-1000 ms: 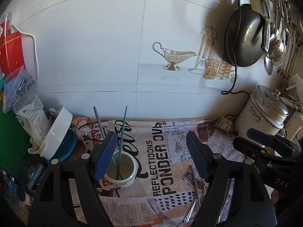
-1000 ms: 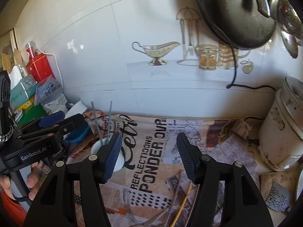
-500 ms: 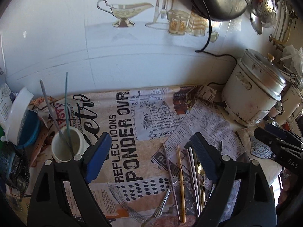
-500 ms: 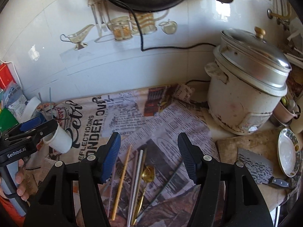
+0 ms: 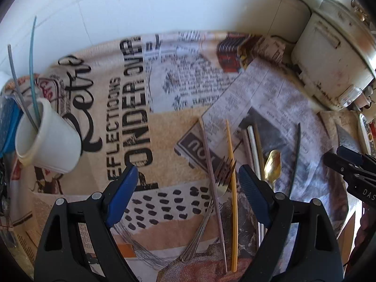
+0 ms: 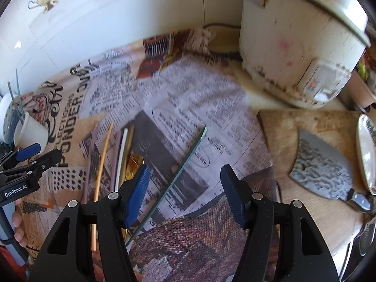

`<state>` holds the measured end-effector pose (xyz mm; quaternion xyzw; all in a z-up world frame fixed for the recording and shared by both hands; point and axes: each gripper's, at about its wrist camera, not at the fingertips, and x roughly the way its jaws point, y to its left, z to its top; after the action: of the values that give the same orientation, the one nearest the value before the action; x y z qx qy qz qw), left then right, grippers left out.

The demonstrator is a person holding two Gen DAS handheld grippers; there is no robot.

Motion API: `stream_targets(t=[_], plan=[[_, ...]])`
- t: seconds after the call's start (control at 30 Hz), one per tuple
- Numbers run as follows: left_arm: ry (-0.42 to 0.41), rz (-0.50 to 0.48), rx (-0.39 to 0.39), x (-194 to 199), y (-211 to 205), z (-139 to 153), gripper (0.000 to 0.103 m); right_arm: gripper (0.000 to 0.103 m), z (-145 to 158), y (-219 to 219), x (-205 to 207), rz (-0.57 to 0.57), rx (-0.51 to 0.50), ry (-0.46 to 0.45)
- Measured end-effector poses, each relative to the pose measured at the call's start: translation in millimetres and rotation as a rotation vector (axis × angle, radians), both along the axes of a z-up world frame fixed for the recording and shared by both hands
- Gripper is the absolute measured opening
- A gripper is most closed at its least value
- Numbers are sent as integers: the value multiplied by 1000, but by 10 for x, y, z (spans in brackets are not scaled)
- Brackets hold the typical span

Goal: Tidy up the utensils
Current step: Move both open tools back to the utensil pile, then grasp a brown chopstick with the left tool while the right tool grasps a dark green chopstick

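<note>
Both views have tipped from the tiled wall down onto the bench; the loose utensils now fill the near field. Left hand-held gripper (image 5: 188,183): jaws wide, having just been opening, nothing between the pads. It hangs over the fork (image 5: 211,202), a mauve stick (image 5: 212,171) and a yellow stick (image 5: 232,164), long axes running near-to-far, roughly in line with the gripper's own pointing. Right hand-held gripper (image 6: 184,188): jaws about half open, empty, above a thin dark-green stick (image 6: 178,176) lying diagonally, near-left to far-right; this gripper is the nearer one to it.

White cup (image 5: 47,138), far left, already holds two thin sticks upright; likely the destination.

Materials: sticks slim, smooth, rigid-looking; fork bright metal, ridged handle; gold spoon (image 5: 272,164) glossy. Bench covering (image 5: 141,122) is printed cloth under loose newspaper, so thin sticks lie flat and may be awkward to pinch.
</note>
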<state>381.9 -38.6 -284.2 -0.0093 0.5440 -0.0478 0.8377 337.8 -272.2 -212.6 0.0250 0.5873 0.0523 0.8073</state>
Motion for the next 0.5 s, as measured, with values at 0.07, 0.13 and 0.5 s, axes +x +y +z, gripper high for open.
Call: stream_targets(t=[0.07, 0.13, 0.5], plan=[[22, -1, 3, 3, -14, -106, 86, 59, -110, 9, 0, 0, 15, 33], [38, 2, 10, 9, -23, -188, 83, 59, -214, 50, -8, 12, 24, 60], [99, 5, -34, 112, -2, -411, 46, 30, -474, 200, -64, 82, 39, 114]])
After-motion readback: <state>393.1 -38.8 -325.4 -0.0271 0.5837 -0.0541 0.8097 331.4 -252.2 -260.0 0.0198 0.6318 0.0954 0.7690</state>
